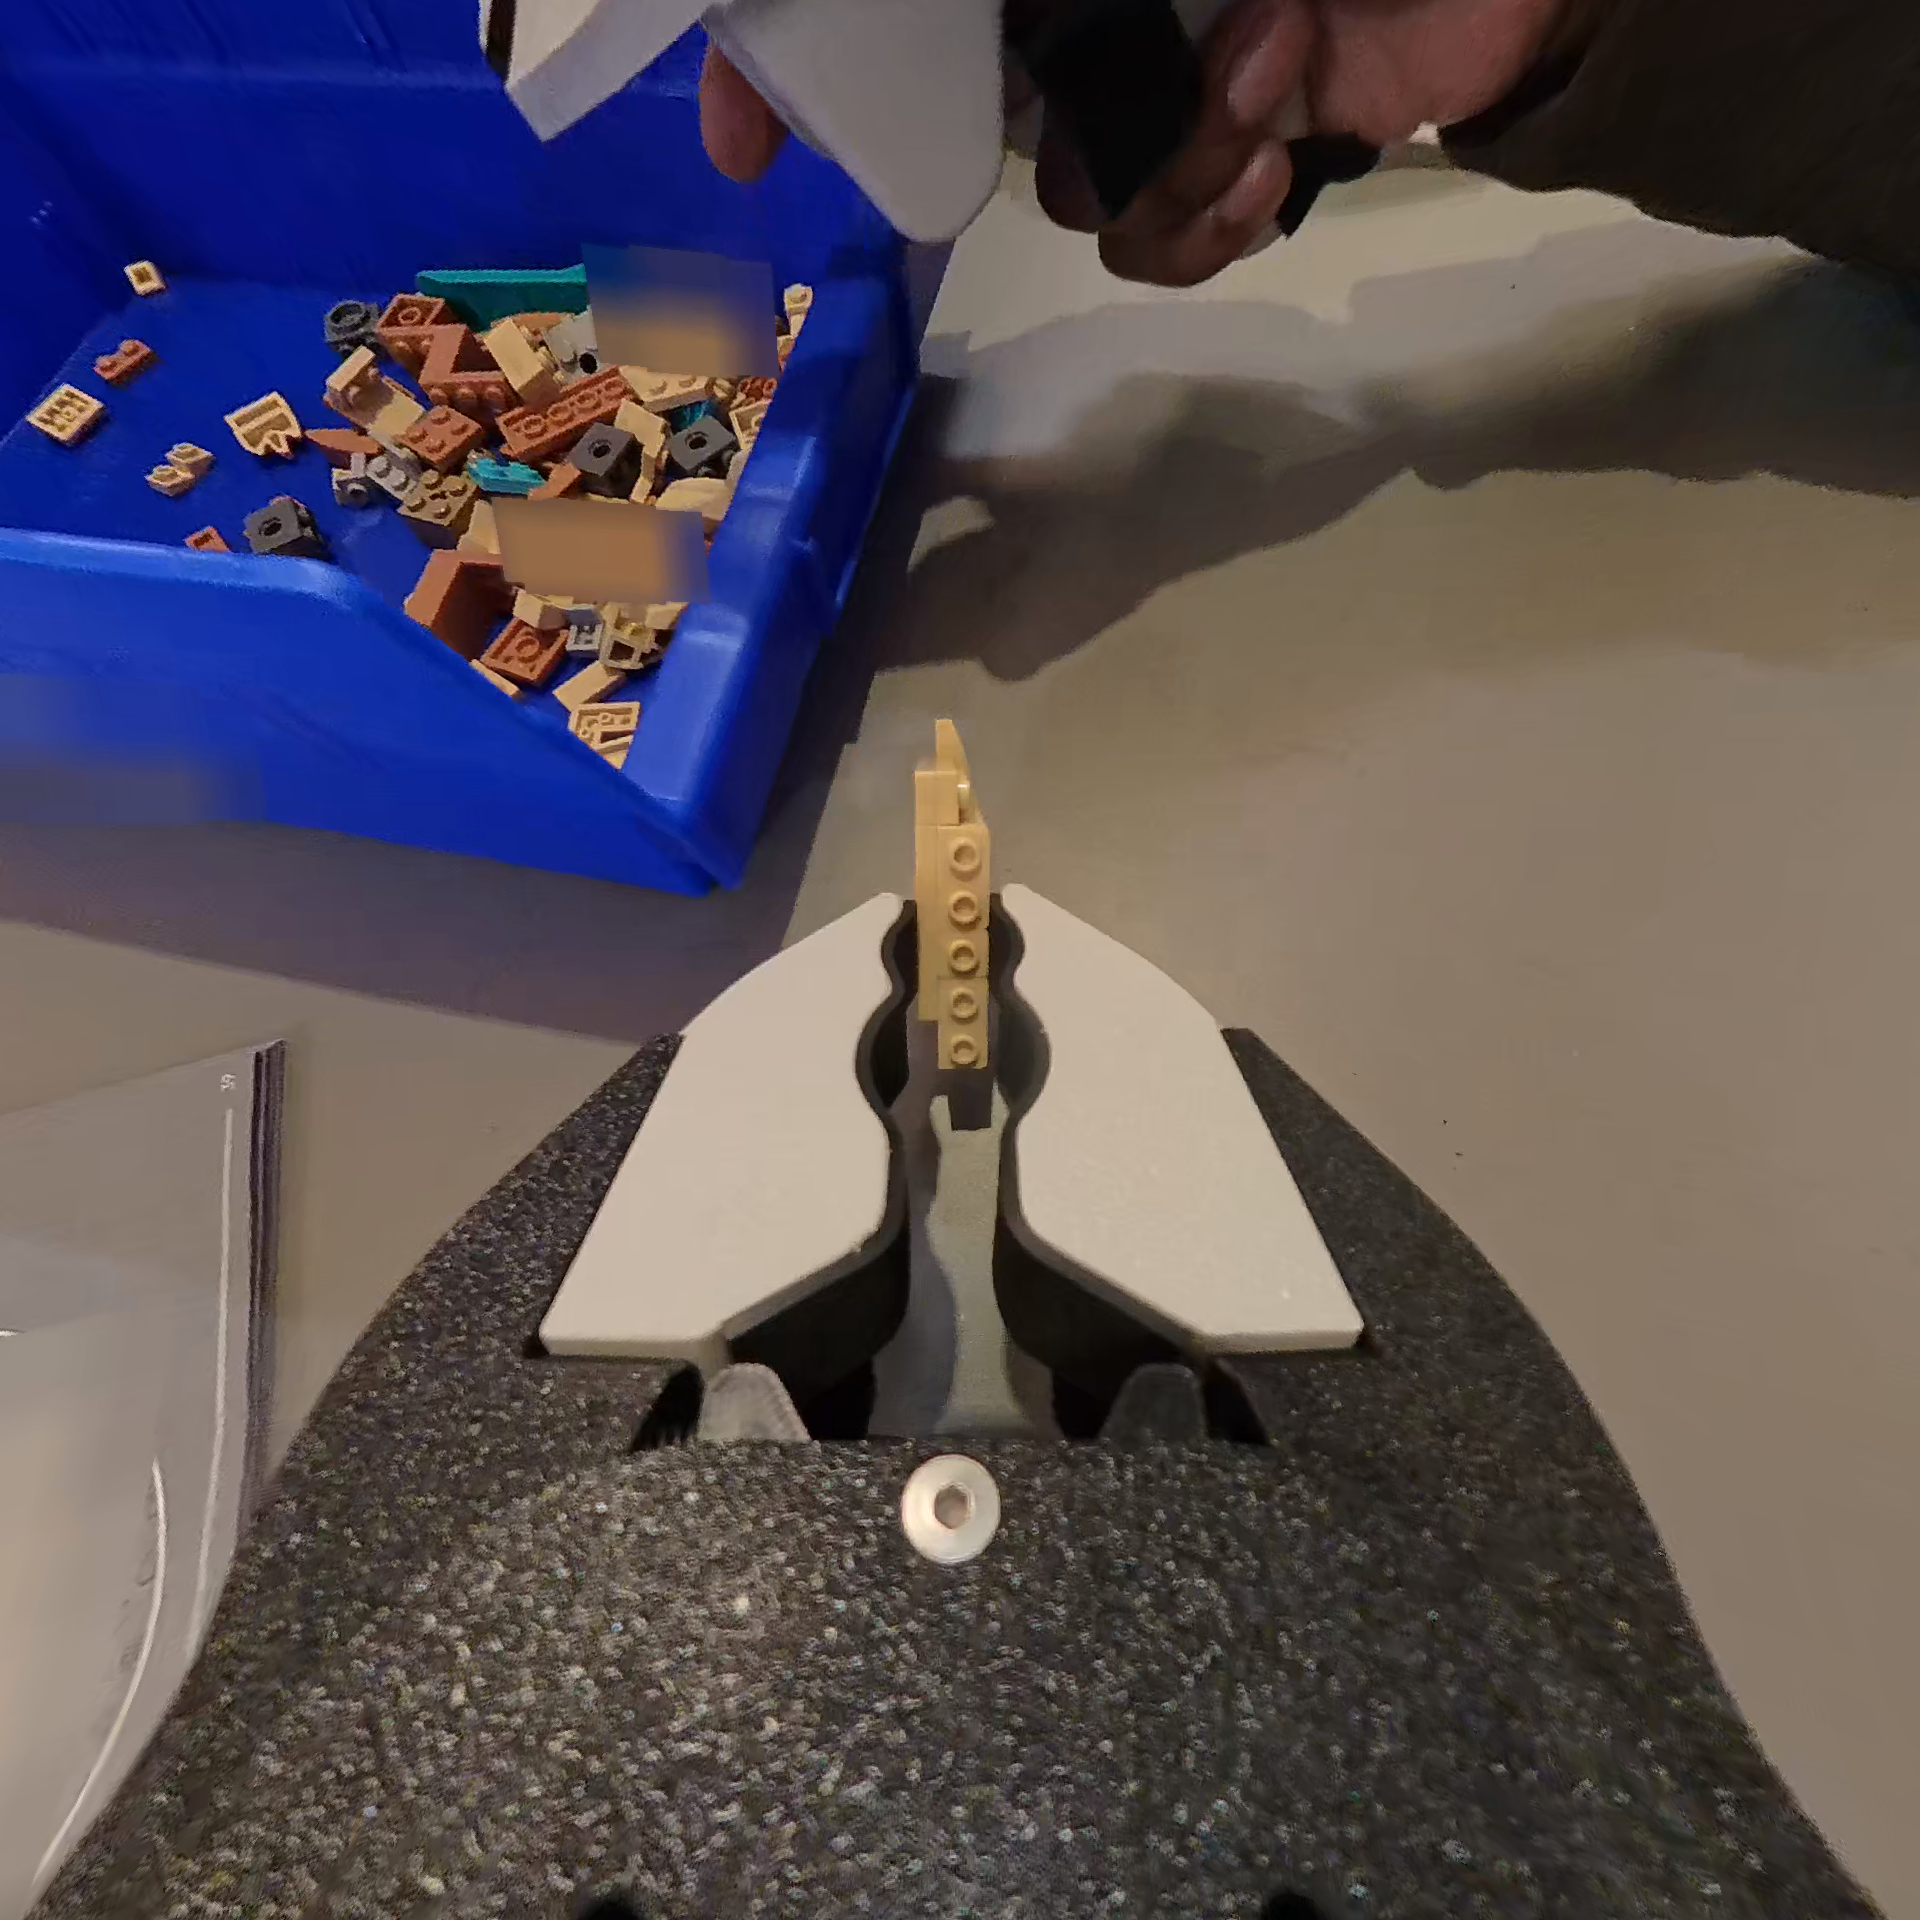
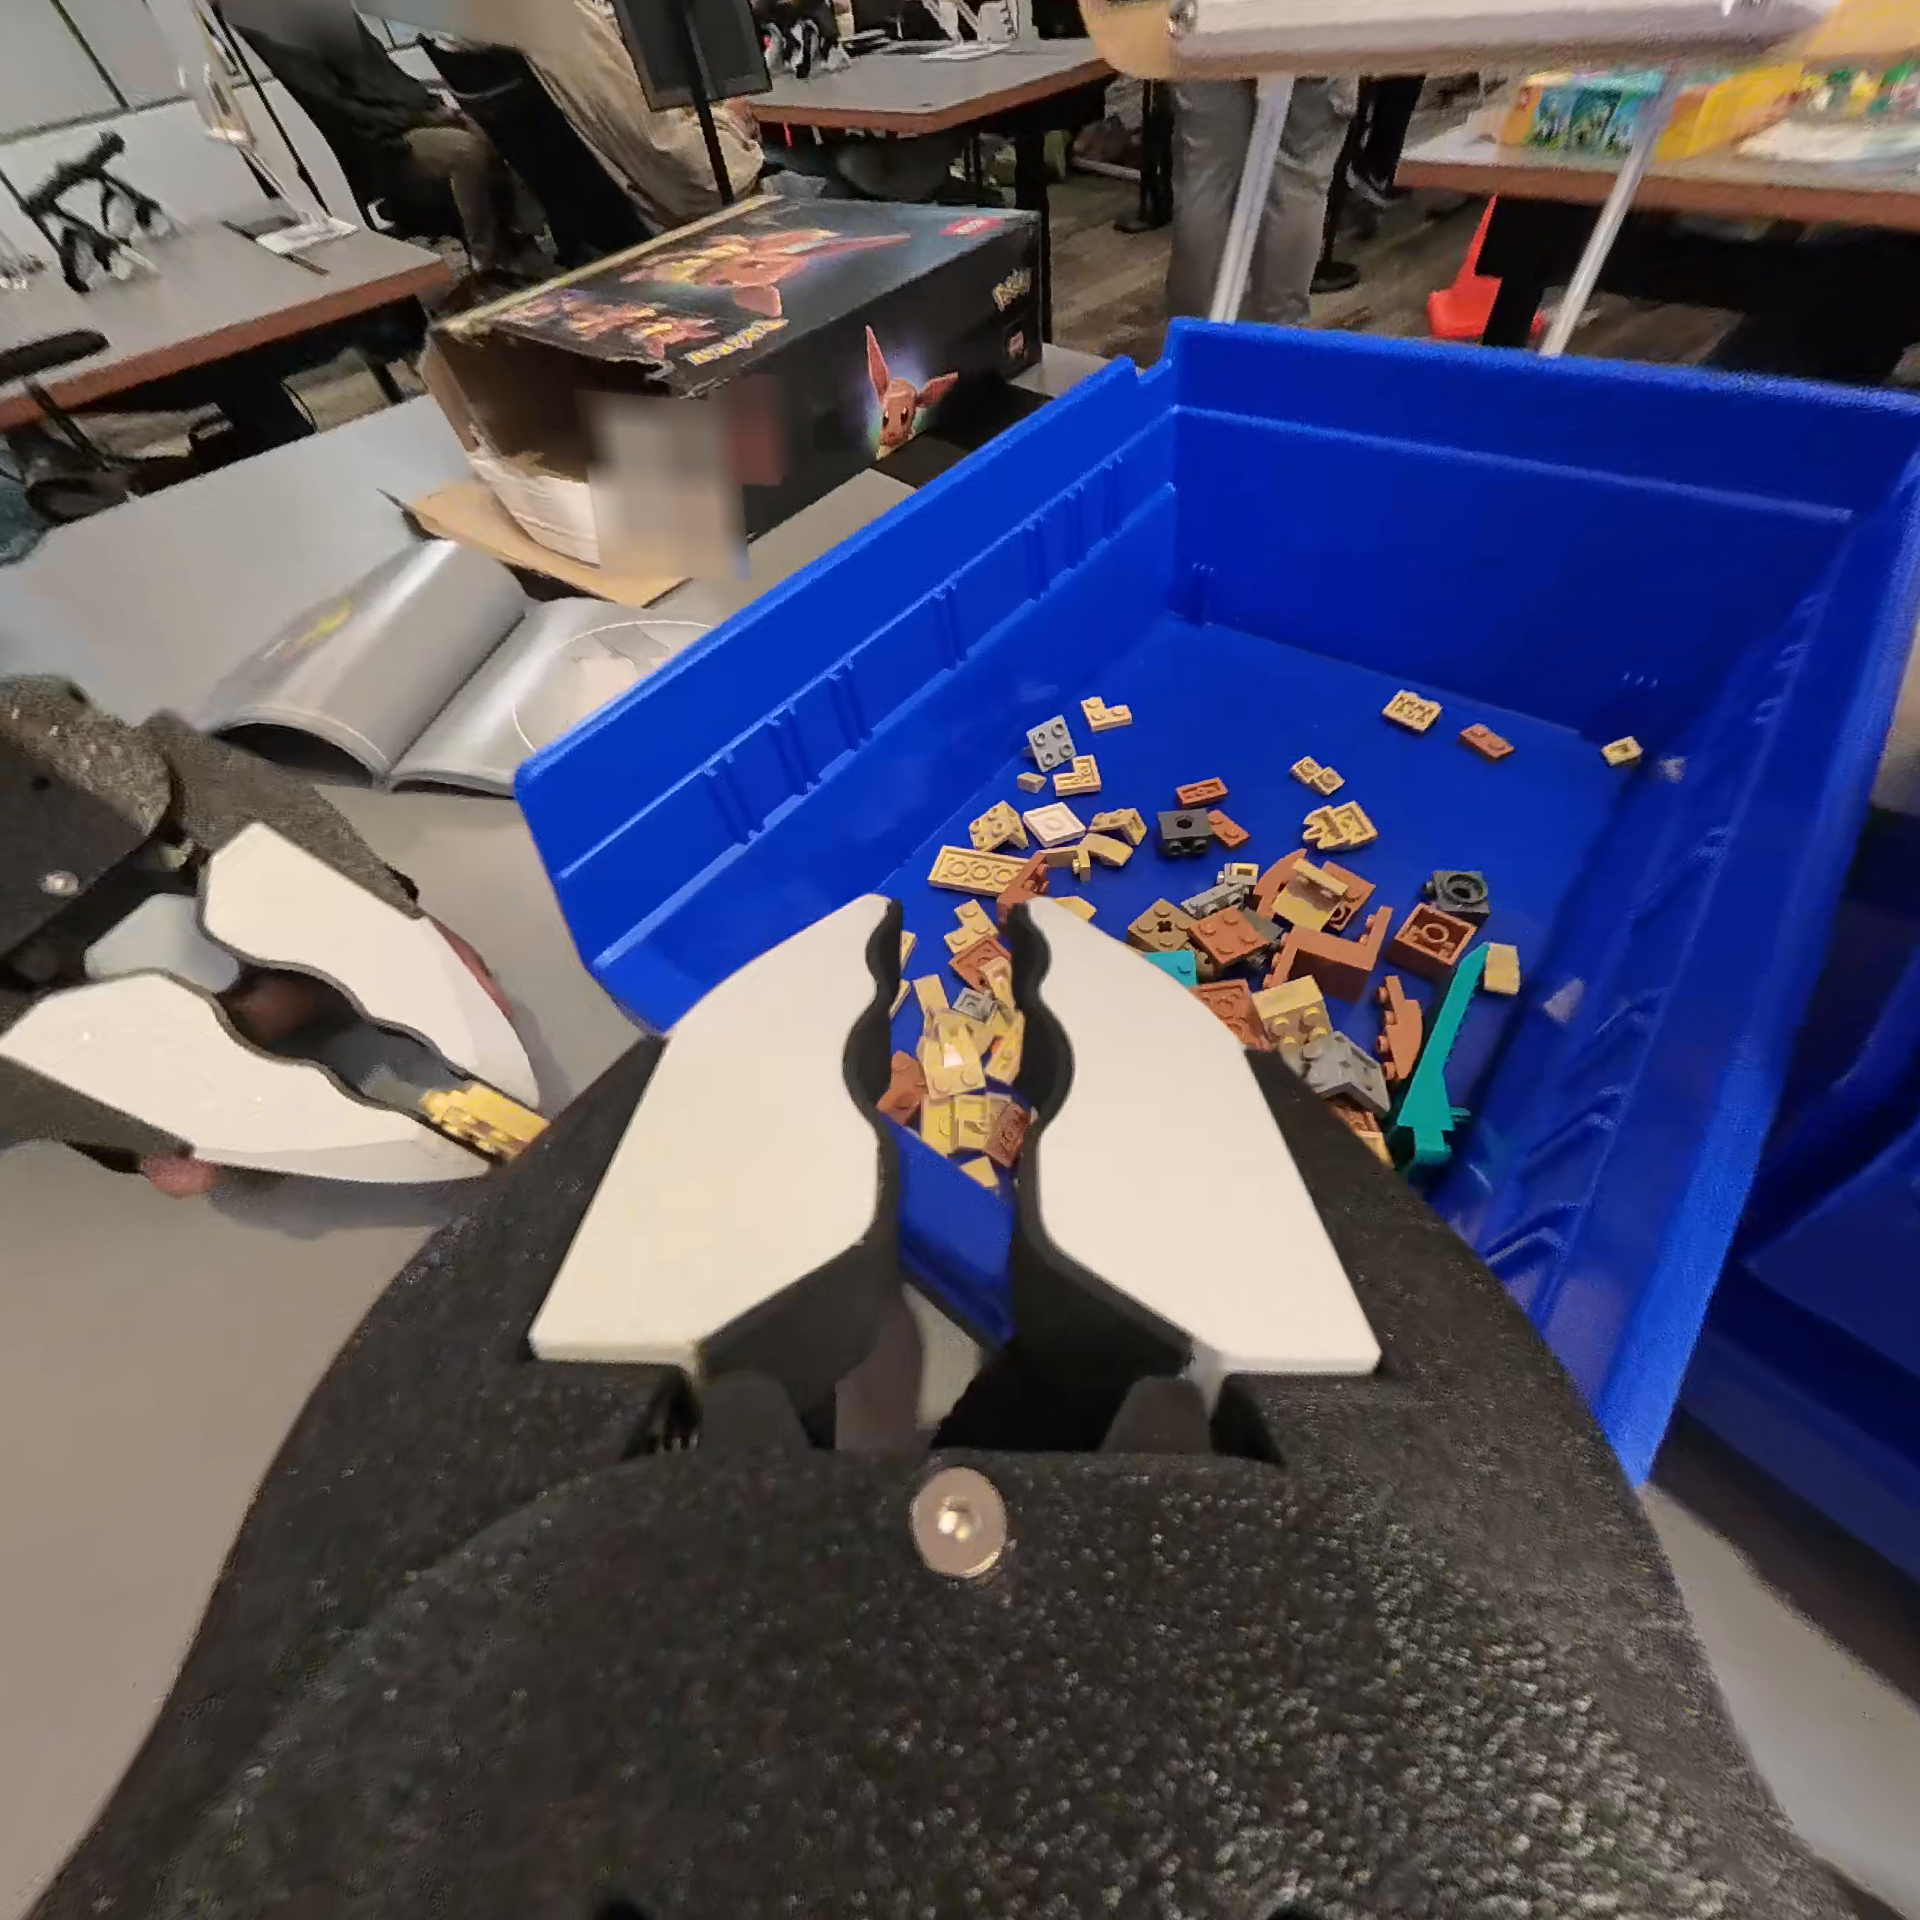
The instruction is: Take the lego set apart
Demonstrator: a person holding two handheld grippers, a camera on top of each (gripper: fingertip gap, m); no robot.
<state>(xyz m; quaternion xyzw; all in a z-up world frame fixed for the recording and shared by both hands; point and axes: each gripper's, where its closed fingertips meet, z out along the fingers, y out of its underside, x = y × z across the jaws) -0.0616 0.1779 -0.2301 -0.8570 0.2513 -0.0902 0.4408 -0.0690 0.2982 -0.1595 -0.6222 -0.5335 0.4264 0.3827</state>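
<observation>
Right now, the left claw (image 1: pixel 954 935) is pinching a tan brick strip (image 1: pixel 961 914) upright above the grey worktop (image 1: pixel 1455 935). At its ten o'clock, the right claw (image 2: pixel 956 935) is hovering slightly parted, gripping nothing, over loose bricks (image 2: pixel 1247 935) in the blue bin (image 2: pixel 727 790).

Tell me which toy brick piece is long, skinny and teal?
It is the long teal plastic toothed strip lying at the right edge of the brick pile inside the blue plastic bin. The other pieces are short and mostly tan, brown or grey.

Tan brick stack (image 1: pixel 954 935) — clamped upright
</observation>
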